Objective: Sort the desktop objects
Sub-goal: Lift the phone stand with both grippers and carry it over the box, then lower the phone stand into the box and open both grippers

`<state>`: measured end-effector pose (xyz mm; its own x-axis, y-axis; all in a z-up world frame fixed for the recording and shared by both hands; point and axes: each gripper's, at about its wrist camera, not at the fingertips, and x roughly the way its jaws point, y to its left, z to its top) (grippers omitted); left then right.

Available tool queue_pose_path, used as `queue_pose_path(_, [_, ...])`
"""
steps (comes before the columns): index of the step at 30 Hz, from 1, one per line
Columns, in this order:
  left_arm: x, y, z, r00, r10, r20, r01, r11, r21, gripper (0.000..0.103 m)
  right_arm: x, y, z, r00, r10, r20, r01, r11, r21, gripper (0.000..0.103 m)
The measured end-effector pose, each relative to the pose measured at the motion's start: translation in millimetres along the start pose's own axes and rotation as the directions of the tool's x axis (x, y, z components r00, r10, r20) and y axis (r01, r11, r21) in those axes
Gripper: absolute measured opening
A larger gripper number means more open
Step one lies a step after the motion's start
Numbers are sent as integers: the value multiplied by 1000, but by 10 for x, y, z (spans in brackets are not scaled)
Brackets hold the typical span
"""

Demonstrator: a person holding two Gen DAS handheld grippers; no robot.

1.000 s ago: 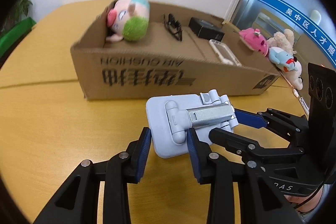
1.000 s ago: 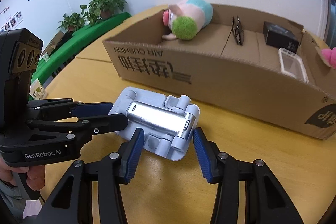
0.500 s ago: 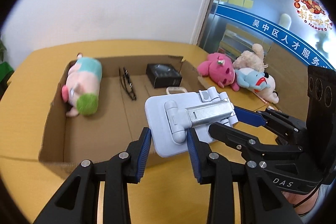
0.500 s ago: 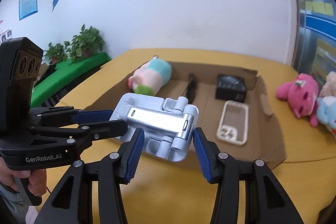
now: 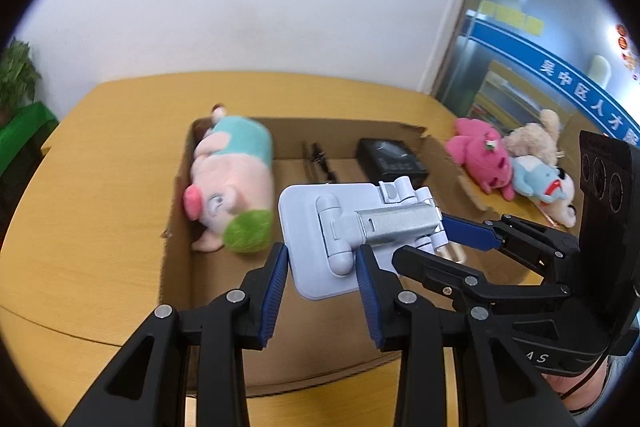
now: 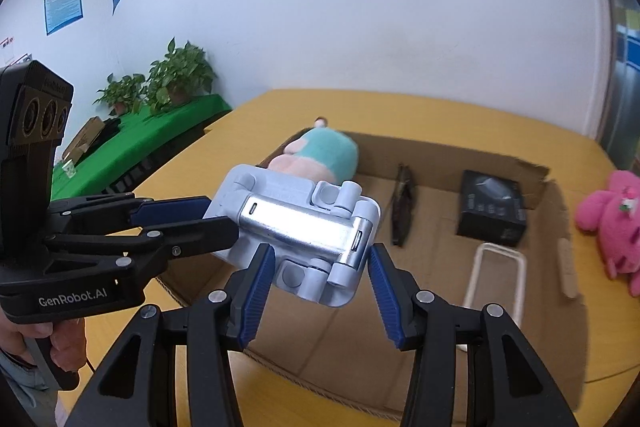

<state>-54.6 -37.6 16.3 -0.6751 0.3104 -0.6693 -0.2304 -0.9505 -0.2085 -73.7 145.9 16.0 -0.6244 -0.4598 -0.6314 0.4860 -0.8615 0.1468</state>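
Both your left tongs and right tongs grip the folding stand, suspended above the cardboard box. Release pending; plush toys remain on the counter.

"genrobot.ai" on left gripper
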Motion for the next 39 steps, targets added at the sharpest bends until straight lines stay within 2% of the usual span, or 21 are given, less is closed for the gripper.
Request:
queue_pose_path(4, [213,266,-84,997,34,-66,-37,998,-44,34,407,34,-32,997,44,-61,-43,999,26,48])
queue_pose_path(7, [369,422,-164,992,34,-118,-42,997,-68,34,676,48,-118,991,63,-116,-58,997,42,48])
queue_pose_path(11, [522,518,-256,983,54,-177,-67,996,-64,34,982,28,-271,977,90,-191,-74,993,89,48])
queue_pose_path(15, [594,482,-275,971,111,-213,-115,993,-7,32,1210,11,-349,960,117,-253,-84,987,135,48])
queue_pose_path(19, [646,468,-264,953,161,-256,-161,987,22,31,1270,34,-353,951,115,-288,-75,986,146,45])
queue_pose_path(25, [667,436,-264,939,205,-277,-201,979,43,31,1304,20,-375,941,105,-321,-58,987,153,42])
queue_pose_path(26, [652,436,-266,938,207,-278,-205,978,38,31,1289,1,-388,940,109,-322,-59,985,163,43])
queue_pose_path(27, [625,435,-265,938,211,-274,-210,977,34,31,1244,-22,-396,943,110,-313,-57,983,172,50])
queue_pose_path(28, [595,425,-255,941,214,-264,-214,976,32,32,1162,-43,-394,949,110,-295,-59,982,177,57])
queue_pose_path(29, [530,405,-248,946,220,-239,-219,975,30,33,1056,-65,-389,957,109,-268,-61,982,179,70])
queue_pose_path(32, [316,293,-212,964,214,-159,-213,977,27,34,623,-162,-359,985,47,-169,-22,989,146,86])
queue_pose_path(33, [215,226,-200,971,212,-111,-210,977,31,34,479,-182,-362,990,18,-140,0,991,131,95])
queue_pose_path(34, [130,164,-200,975,214,-67,-212,977,34,38,331,-210,-376,994,-23,-109,36,992,120,99])
queue_pose_path(35, [45,86,-208,977,214,-24,-213,976,36,49,161,-256,-406,995,-62,-76,71,990,122,103])
queue_pose_path(36, [-54,5,-232,976,214,30,-215,976,39,56,37,-301,-438,995,-83,-53,89,988,126,103])
queue_pose_path(37, [-147,-106,-282,971,220,97,-225,973,42,73,-90,-338,-493,994,-108,-30,111,986,125,103])
queue_pose_path(38, [-175,-173,-305,965,227,132,-234,971,45,80,-229,-378,-585,989,-149,-5,148,982,120,103])
queue_pose_path(39, [-200,-258,-354,958,233,169,-244,968,50,80,-314,-414,-661,984,-176,14,173,978,117,103])
